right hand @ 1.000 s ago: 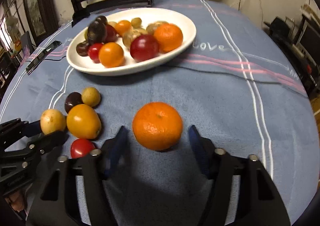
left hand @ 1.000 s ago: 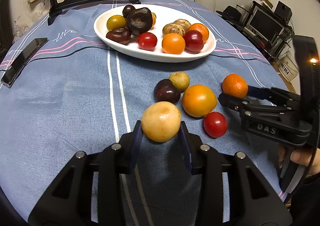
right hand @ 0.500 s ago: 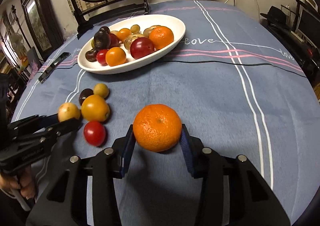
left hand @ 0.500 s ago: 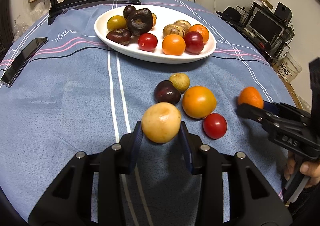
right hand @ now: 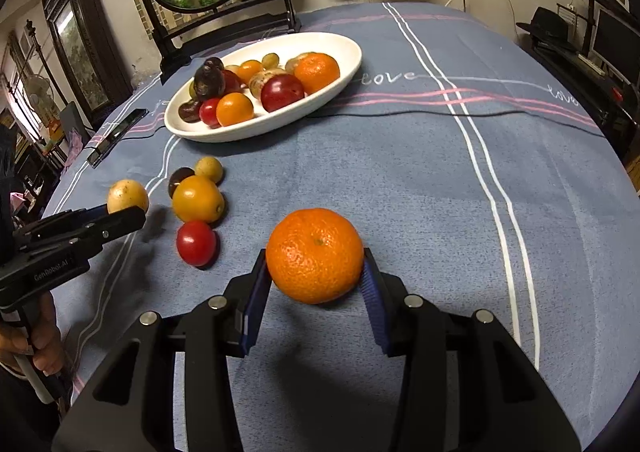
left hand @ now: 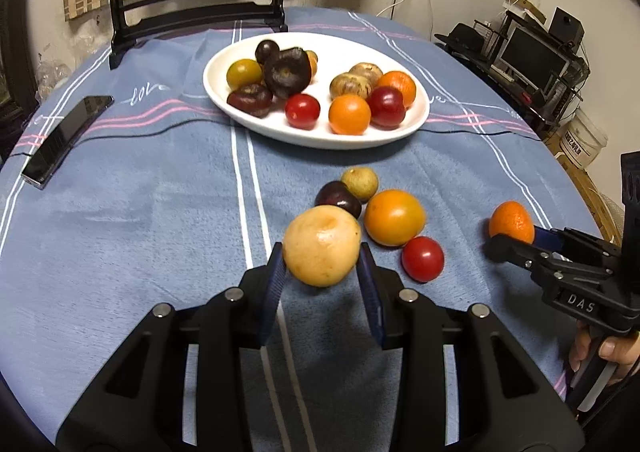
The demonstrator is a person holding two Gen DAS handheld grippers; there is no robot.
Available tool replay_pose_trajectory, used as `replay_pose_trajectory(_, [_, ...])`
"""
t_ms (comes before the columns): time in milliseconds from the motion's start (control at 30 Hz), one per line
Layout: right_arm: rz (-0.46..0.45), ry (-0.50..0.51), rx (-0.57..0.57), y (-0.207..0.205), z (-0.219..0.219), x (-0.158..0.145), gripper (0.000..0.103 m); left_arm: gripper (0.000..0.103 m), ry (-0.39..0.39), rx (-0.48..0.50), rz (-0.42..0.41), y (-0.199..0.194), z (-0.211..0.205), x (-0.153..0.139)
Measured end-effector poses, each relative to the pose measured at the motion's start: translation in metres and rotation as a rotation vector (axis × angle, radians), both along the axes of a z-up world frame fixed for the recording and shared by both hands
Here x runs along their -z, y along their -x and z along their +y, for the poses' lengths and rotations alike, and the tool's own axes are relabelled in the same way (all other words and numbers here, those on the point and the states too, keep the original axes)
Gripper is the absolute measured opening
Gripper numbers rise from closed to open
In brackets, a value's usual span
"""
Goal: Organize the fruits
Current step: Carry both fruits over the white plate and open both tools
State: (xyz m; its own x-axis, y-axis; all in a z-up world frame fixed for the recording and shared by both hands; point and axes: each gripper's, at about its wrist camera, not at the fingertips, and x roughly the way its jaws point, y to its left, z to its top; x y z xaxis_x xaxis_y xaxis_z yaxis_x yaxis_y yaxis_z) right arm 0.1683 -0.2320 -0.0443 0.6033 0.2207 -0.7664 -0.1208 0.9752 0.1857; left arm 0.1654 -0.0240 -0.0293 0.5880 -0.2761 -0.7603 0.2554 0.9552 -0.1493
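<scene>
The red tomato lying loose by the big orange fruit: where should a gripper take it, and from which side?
Grip the red tomato across its round middle, coming down from above on its near, open side. One finger would go on its right, where the cloth is bare; the other toward the left gripper. The big orange fruit crowds its far side.

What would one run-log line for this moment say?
left gripper: shut on yellow fruit | right gripper: shut on mandarin | plate: part-filled

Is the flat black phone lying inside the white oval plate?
No, the flat black phone lies on the blue tablecloth, well to the left of the white oval plate.
</scene>
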Motion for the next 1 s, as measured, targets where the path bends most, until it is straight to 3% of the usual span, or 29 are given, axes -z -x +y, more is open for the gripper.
replay_pose_trajectory(233, [-0.095,0.016,-0.037,0.000,0.010,-0.031,0.045,0.037,-0.010,0.022,-0.036,-0.003,-0.001,-0.021])
replay_pose_trajectory(567, [-0.193,0.047,-0.067,-0.033,0.021,-0.068,0.045,0.037,-0.040,0.050,-0.100,-0.031,-0.011,-0.057])
replay_pose_trajectory(1000, [-0.212,0.098,-0.126,-0.125,0.046,-0.065,0.045,0.037,-0.068,0.047,-0.069,-0.130,-0.039,-0.060])
